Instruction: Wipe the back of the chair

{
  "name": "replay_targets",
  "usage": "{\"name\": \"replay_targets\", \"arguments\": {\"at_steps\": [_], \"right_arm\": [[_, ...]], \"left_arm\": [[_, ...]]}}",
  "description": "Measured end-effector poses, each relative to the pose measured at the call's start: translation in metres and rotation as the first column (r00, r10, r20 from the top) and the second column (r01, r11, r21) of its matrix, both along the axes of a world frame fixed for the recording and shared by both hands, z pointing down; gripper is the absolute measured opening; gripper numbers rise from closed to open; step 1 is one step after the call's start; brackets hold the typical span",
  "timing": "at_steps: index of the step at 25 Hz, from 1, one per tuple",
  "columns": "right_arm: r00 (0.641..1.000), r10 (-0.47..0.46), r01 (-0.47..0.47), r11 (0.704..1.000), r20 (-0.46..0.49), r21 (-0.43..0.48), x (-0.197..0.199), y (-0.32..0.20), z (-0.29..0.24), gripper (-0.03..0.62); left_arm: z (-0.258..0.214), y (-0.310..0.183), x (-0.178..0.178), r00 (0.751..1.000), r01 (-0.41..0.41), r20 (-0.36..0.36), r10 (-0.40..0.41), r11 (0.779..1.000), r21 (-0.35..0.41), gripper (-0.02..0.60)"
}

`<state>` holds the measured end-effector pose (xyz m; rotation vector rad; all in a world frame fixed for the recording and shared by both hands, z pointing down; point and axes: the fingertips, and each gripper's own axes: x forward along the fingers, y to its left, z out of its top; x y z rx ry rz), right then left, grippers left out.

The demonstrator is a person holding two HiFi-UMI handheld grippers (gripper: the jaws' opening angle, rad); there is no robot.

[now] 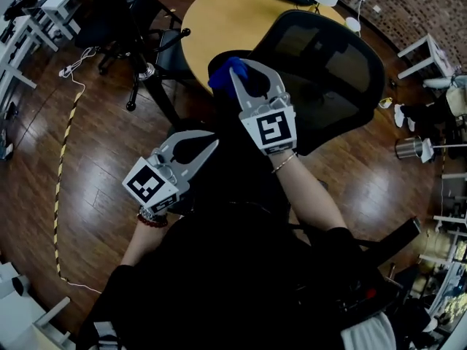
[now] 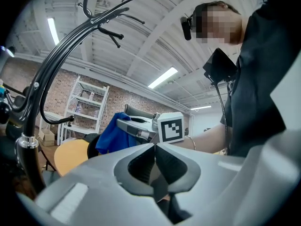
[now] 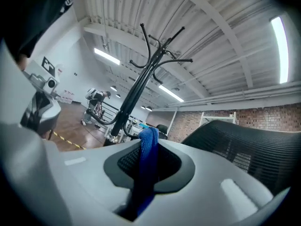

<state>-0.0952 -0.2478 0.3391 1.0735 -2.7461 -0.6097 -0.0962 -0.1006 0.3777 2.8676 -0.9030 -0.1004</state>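
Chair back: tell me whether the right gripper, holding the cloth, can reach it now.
Probably yes. The right gripper, shut on the blue cloth, hangs just beside the mesh chair back, and nothing shows between them; only the round table lies beyond.

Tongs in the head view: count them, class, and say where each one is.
2. The left tongs are low on the left, shut and empty. The right tongs are higher, beside the chair back, shut on a blue cloth.
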Motion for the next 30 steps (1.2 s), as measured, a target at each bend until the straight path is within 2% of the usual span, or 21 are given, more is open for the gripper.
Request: {"name": "replay_targets", "arguments": {"at_steps": [3, 5, 7, 9, 11, 13, 15, 18, 22, 25, 28, 30], "right_arm": [[0.994, -0.046, 0.042, 0.998, 0.101, 0.036, 0.012, 0.017, -0.025, 0.041], [0.993, -0.031, 0.025, 0.999, 0.114, 0.047, 0.04, 0.03, -0.027, 0.041], [0.997, 0.028, -0.031, 0.999, 0.077, 0.031, 0.081, 0.039, -0.012, 0.041], [0.991, 0.129, -0.128, 0.991, 0.029, -0.03, 0.133, 0.043, 0.015, 0.041], [0.965, 0.261, -0.261, 0.958, -0.016, -0.117, 0.194, 0.046, 0.042, 0.041], [0.924, 0.38, -0.38, 0.909, -0.031, -0.17, 0.256, 0.05, 0.057, 0.041], [0.89, 0.456, -0.449, 0.873, -0.009, -0.19, 0.308, 0.052, 0.061, 0.041], [0.855, 0.519, -0.513, 0.838, -0.017, -0.186, 0.367, 0.049, 0.061, 0.041], [0.802, 0.595, -0.593, 0.785, -0.047, -0.181, 0.424, 0.039, 0.061, 0.041], [0.776, 0.628, -0.626, 0.757, -0.055, -0.189, 0.454, 0.032, 0.065, 0.041], [0.772, 0.631, -0.631, 0.745, -0.075, -0.218, 0.472, 0.021, 0.082, 0.041], [0.782, 0.619, -0.618, 0.75, -0.079, -0.237, 0.477, 0.014, 0.093, 0.041]], "left_arm": [[0.002, 0.002, 0.005, 1.0, -0.006, 0.012, 0.006, 1.0, -0.016, 0.012], [0.0, 0.004, 0.014, 1.0, -0.018, 0.014, 0.018, 1.0, -0.007, 0.011], [-0.005, 0.003, 0.019, 1.0, 0.004, 0.012, -0.005, 1.0, 0.024, 0.007], [-0.013, -0.001, 0.024, 0.999, 0.042, -0.019, -0.041, 0.998, 0.055, 0.006], [-0.021, -0.003, 0.037, 0.998, 0.046, -0.054, -0.042, 0.997, 0.068, 0.006], [-0.021, -0.006, 0.057, 0.999, 0.022, -0.048, -0.019, 0.997, 0.072, 0.006], [-0.017, -0.008, 0.081, 1.0, -0.012, -0.027, 0.014, 0.997, 0.071, 0.006], [-0.016, -0.013, 0.126, 0.997, -0.071, -0.019, 0.072, 0.995, 0.07, 0.008], [-0.031, -0.014, 0.18, 0.996, -0.087, -0.019, 0.09, 0.989, 0.119, 0.008], [-0.039, -0.01, 0.204, 0.995, -0.088, -0.034, 0.093, 0.987, 0.132, 0.008], [-0.023, -0.01, 0.203, 0.999, -0.04, -0.009, 0.041, 0.994, 0.103, 0.006], [-0.011, -0.01, 0.195, 1.0, 0.016, 0.014, -0.018, 0.997, 0.081, 0.006]]}}
